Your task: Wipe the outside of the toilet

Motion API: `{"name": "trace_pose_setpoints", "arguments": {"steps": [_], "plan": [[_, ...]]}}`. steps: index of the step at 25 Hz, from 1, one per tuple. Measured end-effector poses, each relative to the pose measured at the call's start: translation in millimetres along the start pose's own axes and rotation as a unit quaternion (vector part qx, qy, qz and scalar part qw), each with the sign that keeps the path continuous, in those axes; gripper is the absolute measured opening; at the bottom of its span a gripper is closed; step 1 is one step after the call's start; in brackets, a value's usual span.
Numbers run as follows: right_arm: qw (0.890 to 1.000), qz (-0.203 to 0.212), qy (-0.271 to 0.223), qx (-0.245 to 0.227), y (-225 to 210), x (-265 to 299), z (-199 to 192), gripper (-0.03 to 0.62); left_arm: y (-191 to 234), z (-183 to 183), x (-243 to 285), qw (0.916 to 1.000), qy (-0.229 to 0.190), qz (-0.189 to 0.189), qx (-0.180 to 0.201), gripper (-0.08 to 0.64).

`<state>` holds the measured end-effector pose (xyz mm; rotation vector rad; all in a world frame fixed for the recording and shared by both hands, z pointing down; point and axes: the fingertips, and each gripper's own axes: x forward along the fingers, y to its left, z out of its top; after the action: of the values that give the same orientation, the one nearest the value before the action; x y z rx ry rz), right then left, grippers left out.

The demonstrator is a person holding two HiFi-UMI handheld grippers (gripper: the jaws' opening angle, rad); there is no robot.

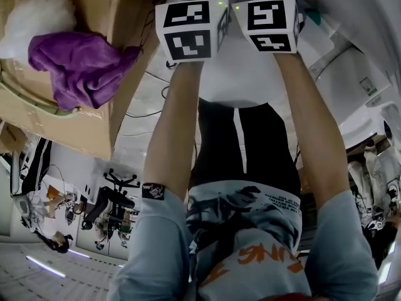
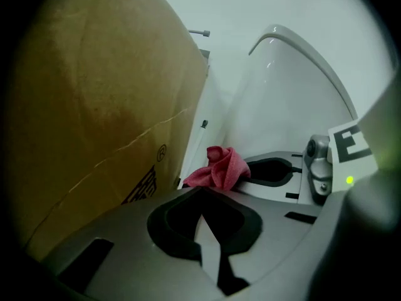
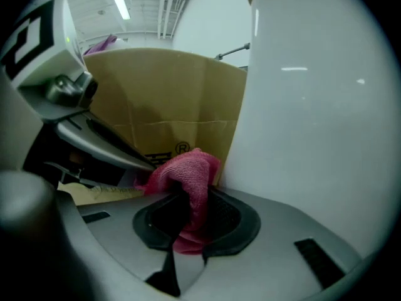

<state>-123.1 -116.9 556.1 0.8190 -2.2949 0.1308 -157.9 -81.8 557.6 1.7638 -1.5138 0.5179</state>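
Note:
The white toilet [image 3: 313, 118] fills the right of the right gripper view, and its curved side [image 2: 282, 99] rises in the left gripper view. My right gripper [image 3: 188, 199] is shut on a pink cloth [image 3: 188, 171], close beside the toilet's wall. The left gripper view shows the same pink cloth [image 2: 219, 168] bunched at the right gripper's jaws. My left gripper [image 2: 200, 196] sits just beside it, its pads meeting with nothing between them. In the head view only the two marker cubes show, left [image 1: 191, 30] and right [image 1: 269, 24], side by side; both sets of jaws are hidden.
A tall cardboard box [image 2: 94, 118] stands close on the left of the toilet, leaving a narrow gap. A purple cloth [image 1: 78, 64] and a white fluffy bundle [image 1: 34, 14] lie on the box top [image 1: 119, 17]. Office chairs [image 1: 116, 199] stand farther off.

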Motion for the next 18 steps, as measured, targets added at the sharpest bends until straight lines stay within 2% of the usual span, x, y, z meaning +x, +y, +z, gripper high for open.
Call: {"name": "trace_pose_setpoints", "arguments": {"steps": [8,15,18], "plan": [[0.997,0.008,0.043,-0.071,3.4,2.5,-18.0,0.08,-8.5,-11.3,2.2,0.9999,0.013,-0.003,0.0,0.016],[0.998,-0.01,0.053,-0.025,-8.4,-13.5,-35.6,0.078,-29.1,-14.7,4.8,0.9993,0.024,-0.017,0.024,0.015],[0.998,-0.017,0.055,-0.025,-13.3,-20.8,-42.9,0.078,-39.4,-14.4,4.9,0.9989,0.023,-0.024,0.033,0.015]]}}
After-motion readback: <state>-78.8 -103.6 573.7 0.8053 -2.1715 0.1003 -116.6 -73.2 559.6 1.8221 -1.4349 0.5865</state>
